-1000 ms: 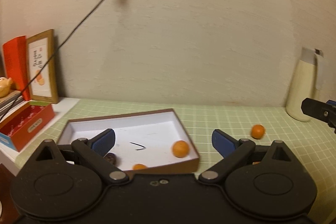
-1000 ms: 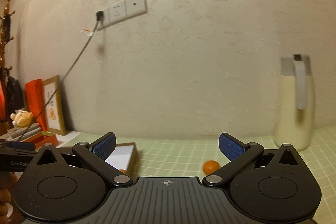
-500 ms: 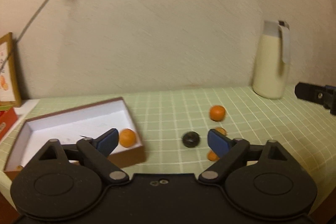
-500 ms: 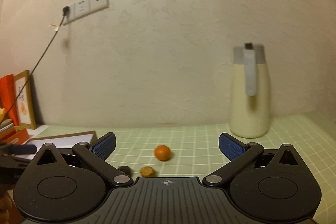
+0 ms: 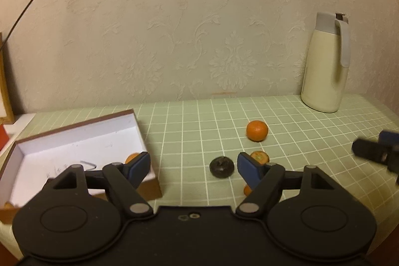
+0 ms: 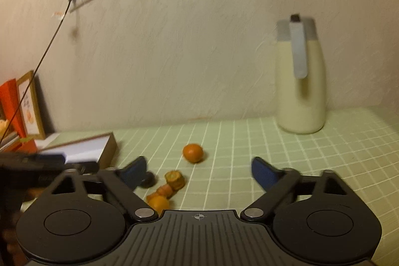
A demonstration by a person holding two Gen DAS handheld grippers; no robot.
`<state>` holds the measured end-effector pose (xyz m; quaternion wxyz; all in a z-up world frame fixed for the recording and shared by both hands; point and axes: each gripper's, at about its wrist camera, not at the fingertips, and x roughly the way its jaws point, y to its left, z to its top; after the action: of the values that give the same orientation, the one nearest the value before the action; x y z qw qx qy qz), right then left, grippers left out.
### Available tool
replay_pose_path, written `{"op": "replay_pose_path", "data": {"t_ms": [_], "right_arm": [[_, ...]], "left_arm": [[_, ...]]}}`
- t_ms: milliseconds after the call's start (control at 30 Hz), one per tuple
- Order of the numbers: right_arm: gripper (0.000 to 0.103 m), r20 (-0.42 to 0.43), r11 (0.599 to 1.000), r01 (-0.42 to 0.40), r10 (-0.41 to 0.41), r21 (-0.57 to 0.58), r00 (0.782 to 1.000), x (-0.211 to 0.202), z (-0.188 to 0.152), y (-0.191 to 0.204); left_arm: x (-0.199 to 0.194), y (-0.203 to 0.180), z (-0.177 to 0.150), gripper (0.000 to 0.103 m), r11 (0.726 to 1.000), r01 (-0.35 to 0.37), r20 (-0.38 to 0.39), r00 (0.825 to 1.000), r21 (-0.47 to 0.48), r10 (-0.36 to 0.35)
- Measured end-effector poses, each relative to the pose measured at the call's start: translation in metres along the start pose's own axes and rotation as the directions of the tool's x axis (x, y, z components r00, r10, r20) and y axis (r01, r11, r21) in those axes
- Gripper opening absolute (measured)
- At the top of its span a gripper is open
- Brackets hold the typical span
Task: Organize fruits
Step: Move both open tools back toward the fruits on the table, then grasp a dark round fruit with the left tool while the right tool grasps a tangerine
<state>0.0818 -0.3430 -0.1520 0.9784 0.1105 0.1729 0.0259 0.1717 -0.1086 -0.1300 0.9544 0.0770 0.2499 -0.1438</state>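
Fruit lies scattered on the green checked tablecloth (image 5: 286, 116): a whole tangerine (image 5: 257, 130) sits farthest back, a dark round fruit (image 5: 221, 167) lies nearer, and smaller orange pieces (image 6: 175, 180) cluster just beside it. An open white-lined box (image 5: 74, 141) on the left holds another orange fruit (image 5: 131, 157) near its right wall. The left gripper (image 5: 194, 166) hovers with nothing pinched, its jaws closing, the dark fruit showing in the gap. The right gripper (image 6: 198, 170) is also narrowing, empty. A cream thermos jug (image 5: 324, 64) stands against the wall.
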Motion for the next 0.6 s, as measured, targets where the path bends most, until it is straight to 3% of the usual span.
{"op": "replay_pose_path", "data": {"t_ms": [167, 233, 433, 600], "right_arm": [[0.080, -0.034, 1.000, -0.007, 0.007, -0.013, 0.999, 0.012, -0.006, 0.007], [0.069, -0.052, 1.000, -0.002, 0.002, -0.008, 0.999, 0.017, -0.009, 0.009], [0.053, -0.129, 1.000, -0.017, 0.016, -0.008, 0.992, 0.041, -0.021, 0.021], [0.051, -0.170, 0.999, -0.043, 0.040, -0.014, 0.985, 0.058, -0.030, 0.033]], "left_arm": [[0.021, -0.004, 0.004, 0.063, 0.999, 0.026, -0.013, 1.000, 0.040, -0.025], [0.031, -0.005, 0.003, 0.062, 0.998, 0.042, -0.030, 0.999, 0.051, -0.041], [0.058, 0.001, 0.006, 0.051, 0.996, 0.083, -0.077, 0.994, 0.039, -0.080], [0.078, 0.000, 0.004, 0.043, 0.992, 0.113, -0.108, 0.988, 0.051, -0.107]]}}
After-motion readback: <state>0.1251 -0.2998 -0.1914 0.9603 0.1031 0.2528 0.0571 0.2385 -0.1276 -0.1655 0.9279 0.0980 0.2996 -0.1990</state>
